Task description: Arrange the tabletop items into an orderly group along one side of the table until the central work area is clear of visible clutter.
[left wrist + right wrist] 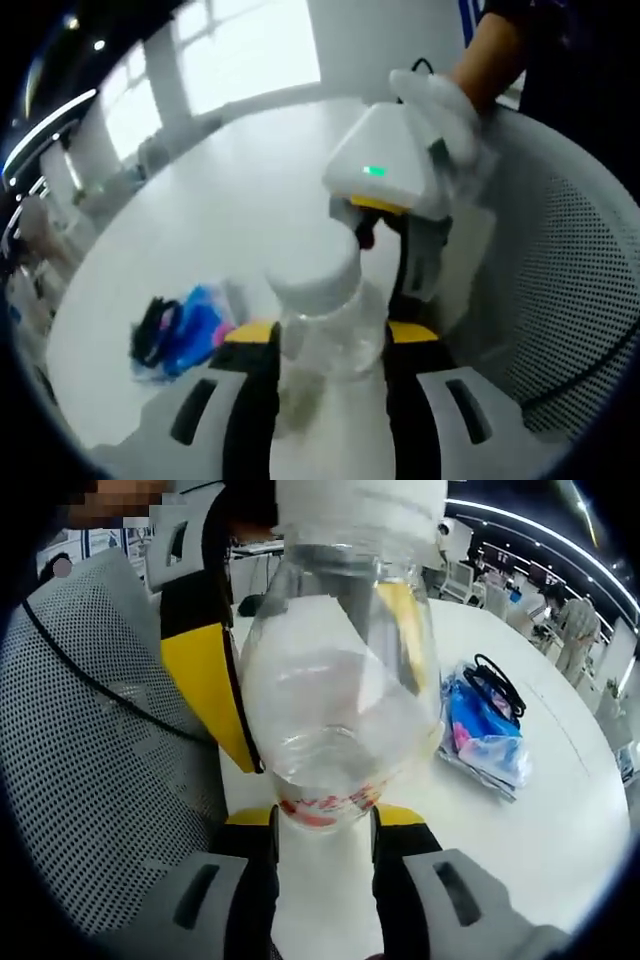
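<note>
Both the left gripper [328, 345] and the right gripper [322, 825] clamp the clear bottle [325, 310], lifted above the white table [230, 200], probably to carry it aside, away from the blue packet [483, 730].

Bright windows [245, 50] light a white table [230, 200], a perforated white chair [575, 270] beside it, possibly an office.

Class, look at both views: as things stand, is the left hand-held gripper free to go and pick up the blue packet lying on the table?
Probably not yet. The left hand-held gripper has its jaws on either side of the clear bottle, so it looks occupied. The path itself seems open: bare white table lies between it and the blue packet.
</note>
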Tool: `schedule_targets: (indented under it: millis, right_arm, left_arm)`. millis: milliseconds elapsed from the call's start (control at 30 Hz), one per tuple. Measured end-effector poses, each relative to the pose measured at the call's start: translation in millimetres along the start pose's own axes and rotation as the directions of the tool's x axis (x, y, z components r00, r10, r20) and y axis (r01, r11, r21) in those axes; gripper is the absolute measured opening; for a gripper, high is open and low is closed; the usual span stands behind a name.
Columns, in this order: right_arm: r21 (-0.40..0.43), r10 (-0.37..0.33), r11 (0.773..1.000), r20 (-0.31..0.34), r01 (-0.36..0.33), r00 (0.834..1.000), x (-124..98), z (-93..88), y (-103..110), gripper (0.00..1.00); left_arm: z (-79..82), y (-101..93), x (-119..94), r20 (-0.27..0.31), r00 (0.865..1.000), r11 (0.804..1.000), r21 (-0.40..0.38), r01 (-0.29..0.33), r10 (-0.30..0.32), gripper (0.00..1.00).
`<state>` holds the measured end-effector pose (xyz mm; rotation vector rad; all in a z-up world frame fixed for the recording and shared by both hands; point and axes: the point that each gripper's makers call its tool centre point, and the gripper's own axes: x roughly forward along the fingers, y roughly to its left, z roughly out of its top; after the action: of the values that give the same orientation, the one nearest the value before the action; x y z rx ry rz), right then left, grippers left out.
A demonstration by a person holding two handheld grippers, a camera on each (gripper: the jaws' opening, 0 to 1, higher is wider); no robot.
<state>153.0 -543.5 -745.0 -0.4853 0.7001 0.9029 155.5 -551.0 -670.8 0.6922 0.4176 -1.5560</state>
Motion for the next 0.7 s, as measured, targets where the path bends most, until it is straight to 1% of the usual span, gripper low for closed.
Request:
schedule_targets:
  millis: [67,133,233,400,500,633,700]
  right_arm:
    - [-0.002,0.003,1.0,-0.001,-0.003,1.0,-1.1,0.4,1.4,0.38]
    - [-0.008,0.0,1.0,-0.003,0.0,1.0,-2.1,0.6,1.7,0.43]
    - [0.008,0.0,1.0,0.003,0.0,1.0,-5.7,3.4,2.7,0.51]
    - [0.02,-0.012,1.0,0.01,0.012,1.0,-14.4,6.1,0.6,0.58]
    - [0.022,-0.024,0.999,0.021,0.024,0.999,-21.5,9.8,-2.1,0.63]
    - [0.035,-0.032,0.999,0.031,0.031,0.999,-32.1,14.2,-4.8,0.7]
    - [0.046,-0.049,0.998,0.047,0.047,0.998,-38.3,18.0,-7.9,0.73]
  left_arm:
    - [0.1,0.0,0.5,0.002,1.0,1.0,0.006,-0.001,0.001,0.38]
    - [0.3,0.2,0.9,0.004,1.0,1.0,0.011,0.001,-0.001,0.38]
    - [0.6,1.5,1.1,0.012,1.0,1.0,0.019,0.0,0.0,0.4]
    - [0.8,3.3,2.4,0.021,1.0,1.0,0.011,0.005,-0.006,0.43]
    - [0.8,4.1,3.7,0.03,1.0,1.0,-0.005,0.009,-0.009,0.44]
    - [0.8,3.3,5.4,0.054,0.998,0.999,-0.047,0.021,-0.019,0.47]
    - [0.6,2.9,6.5,0.061,0.998,0.999,-0.047,0.023,-0.021,0.49]
